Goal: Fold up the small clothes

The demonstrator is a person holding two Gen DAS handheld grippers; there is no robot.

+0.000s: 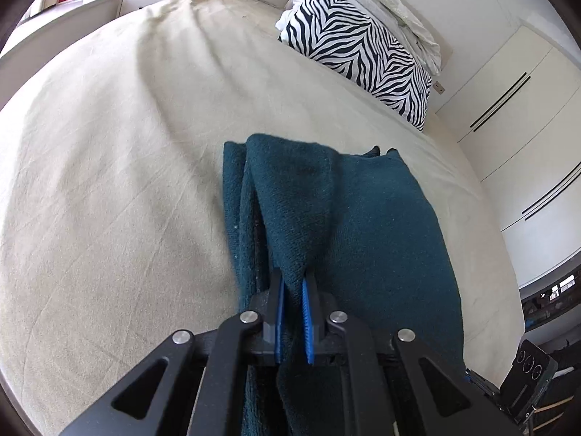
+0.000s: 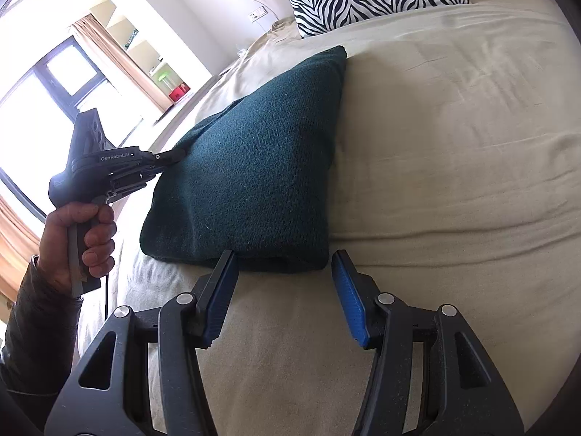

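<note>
A dark teal knitted garment [image 1: 363,225] lies folded on the beige bed sheet [image 1: 109,181]. My left gripper [image 1: 292,279] is shut on a raised fold of its edge, with the cloth pinched between the blue pads. In the right wrist view the same garment [image 2: 254,167] forms a lifted tent shape, and the left gripper [image 2: 174,154] grips its left corner, held by a person's hand [image 2: 83,239]. My right gripper [image 2: 283,259] stands open just in front of the garment's near folded edge, with nothing between its fingers.
A zebra-striped pillow [image 1: 359,47] lies at the head of the bed, with white bedding [image 1: 392,3] piled behind it. White wardrobe doors [image 1: 515,116] stand to the right. A window with curtains [image 2: 72,72] and shelves are on the left in the right wrist view.
</note>
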